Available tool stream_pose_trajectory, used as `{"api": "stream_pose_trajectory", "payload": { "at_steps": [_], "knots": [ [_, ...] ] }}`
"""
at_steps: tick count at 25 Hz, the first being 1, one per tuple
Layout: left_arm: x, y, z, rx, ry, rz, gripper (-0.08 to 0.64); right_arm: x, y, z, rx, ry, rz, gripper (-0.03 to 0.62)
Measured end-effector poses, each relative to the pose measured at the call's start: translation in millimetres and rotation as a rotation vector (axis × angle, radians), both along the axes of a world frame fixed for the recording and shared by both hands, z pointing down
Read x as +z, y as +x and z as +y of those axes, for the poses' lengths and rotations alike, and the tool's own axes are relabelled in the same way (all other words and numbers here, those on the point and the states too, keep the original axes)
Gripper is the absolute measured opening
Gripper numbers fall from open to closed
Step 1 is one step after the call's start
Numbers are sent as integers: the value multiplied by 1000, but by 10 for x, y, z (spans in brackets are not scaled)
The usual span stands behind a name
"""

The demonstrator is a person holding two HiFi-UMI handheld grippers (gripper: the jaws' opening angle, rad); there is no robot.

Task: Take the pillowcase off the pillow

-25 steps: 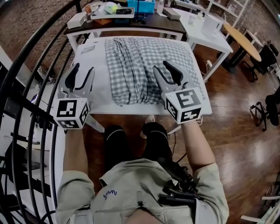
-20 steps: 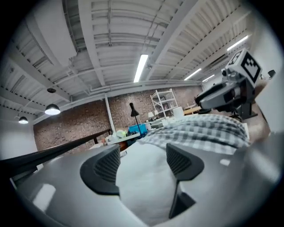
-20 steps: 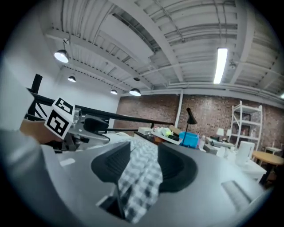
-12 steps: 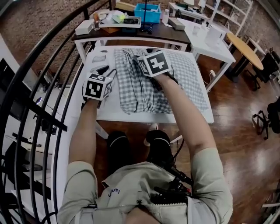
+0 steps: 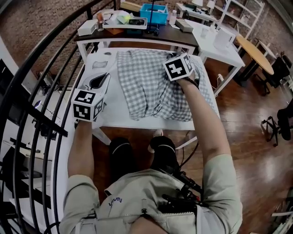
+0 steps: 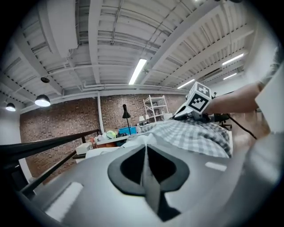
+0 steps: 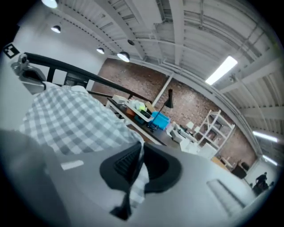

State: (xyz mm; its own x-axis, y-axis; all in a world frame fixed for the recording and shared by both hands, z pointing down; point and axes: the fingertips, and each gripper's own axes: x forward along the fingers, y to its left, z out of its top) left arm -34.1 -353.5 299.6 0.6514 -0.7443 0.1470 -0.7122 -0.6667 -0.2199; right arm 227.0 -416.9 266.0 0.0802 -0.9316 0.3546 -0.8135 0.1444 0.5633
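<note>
The grey-and-white checked pillowcase (image 5: 151, 87) lies rumpled across the white table (image 5: 114, 116). My right gripper (image 5: 177, 64) is at its far right side and is shut, with a fold of checked pillowcase (image 7: 71, 119) pinched between the jaws (image 7: 140, 155). My left gripper (image 5: 101, 77) is just off the pillowcase's left edge, over the table's left part. Its jaws (image 6: 145, 150) are shut on a thin strip of pale cloth that looks like the white pillow's edge. The checked cloth (image 6: 195, 133) rises beyond it. Most of the pillow is hidden inside the case.
A black curved railing (image 5: 41, 68) runs along the left. A dark desk with a blue bin (image 5: 153, 7) stands behind the table. A white desk (image 5: 219, 41) and a round table (image 5: 254, 50) are at the right. A small white object (image 5: 101, 65) lies near my left gripper.
Both grippers' jaws stood open a second ago and are now shut. The right gripper moved from the pillow's far middle to its right side. The left drew back leftward. The pillowcase spread wider.
</note>
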Motion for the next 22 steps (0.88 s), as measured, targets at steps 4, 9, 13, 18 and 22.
{"api": "stream_pose_trajectory", "payload": {
  "at_steps": [4, 9, 13, 18, 22],
  "knots": [
    [-92, -136, 84, -1, 11, 42, 14, 150, 754, 237, 166, -37, -1, 11],
    [231, -144, 68, -6, -64, 79, 14, 543, 890, 334, 185, -76, -33, 11],
    [277, -62, 17, -25, -43, 51, 32, 488, 739, 335, 100, -6, -105, 32],
    [91, 116, 331, -24, 74, -21, 84, 233, 472, 750, -9, 110, -301, 146],
    [59, 332, 788, 28, 117, 8, 103, 166, 168, 1268, -70, 204, -358, 146]
  ]
}}
